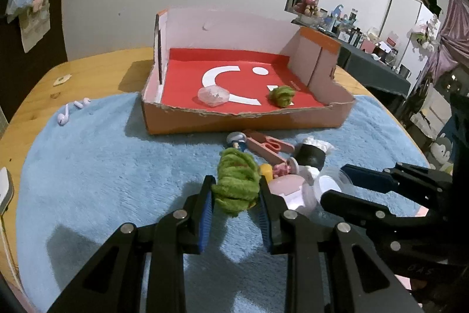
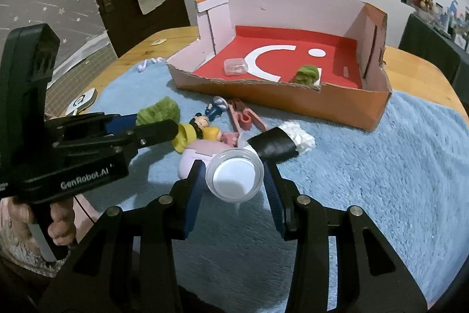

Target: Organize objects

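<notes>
My left gripper (image 1: 236, 195) is shut on a green fuzzy ball (image 1: 237, 181), held just above the blue rug; it also shows in the right wrist view (image 2: 159, 111). My right gripper (image 2: 234, 176) is shut on a round clear jar with a white lid (image 2: 234, 176); the jar also shows in the left wrist view (image 1: 326, 187). The open cardboard box (image 1: 243, 122) with a red floor stands behind. It holds a second green ball (image 1: 282, 96) and a clear plastic case (image 1: 213, 96).
On the rug (image 2: 381, 166) lie a pink case (image 2: 202, 154), a Mickey figure (image 2: 199, 122), a small blue figure (image 2: 217, 106), pink scissors (image 2: 243, 116) and a black roll with white paper (image 2: 281, 144). Two white earbuds (image 1: 71, 110) lie at the rug's left edge.
</notes>
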A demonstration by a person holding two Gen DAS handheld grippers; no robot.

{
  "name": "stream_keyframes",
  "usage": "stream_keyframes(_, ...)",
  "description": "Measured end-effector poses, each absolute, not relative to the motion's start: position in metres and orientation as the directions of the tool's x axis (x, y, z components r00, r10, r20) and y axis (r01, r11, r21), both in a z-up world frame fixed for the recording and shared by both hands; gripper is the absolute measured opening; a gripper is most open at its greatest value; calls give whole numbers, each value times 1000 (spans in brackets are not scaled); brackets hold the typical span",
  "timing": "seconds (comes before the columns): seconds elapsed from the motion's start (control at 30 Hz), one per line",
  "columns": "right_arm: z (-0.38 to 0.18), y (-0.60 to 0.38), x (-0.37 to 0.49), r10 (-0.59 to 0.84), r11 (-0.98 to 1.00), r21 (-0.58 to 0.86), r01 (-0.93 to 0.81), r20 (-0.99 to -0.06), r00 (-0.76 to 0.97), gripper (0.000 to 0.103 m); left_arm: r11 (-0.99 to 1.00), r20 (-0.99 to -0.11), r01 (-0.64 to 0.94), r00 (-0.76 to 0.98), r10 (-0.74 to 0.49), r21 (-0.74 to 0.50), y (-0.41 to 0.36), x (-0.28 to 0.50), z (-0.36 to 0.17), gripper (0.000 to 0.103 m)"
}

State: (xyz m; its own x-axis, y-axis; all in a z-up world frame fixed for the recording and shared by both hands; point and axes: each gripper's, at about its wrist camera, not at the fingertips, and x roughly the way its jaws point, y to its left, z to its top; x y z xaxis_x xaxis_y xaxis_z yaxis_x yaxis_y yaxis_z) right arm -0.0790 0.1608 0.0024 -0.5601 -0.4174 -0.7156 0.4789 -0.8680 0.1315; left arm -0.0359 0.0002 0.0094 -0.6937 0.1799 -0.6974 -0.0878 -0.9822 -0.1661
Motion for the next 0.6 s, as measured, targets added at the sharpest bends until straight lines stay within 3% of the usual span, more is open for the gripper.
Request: stream_keyframes(0.6,13,162,-90,-428,-869,147,472,-701,-571,39,-980,-687,-104,-700,195,-172,5,-41,17,29)
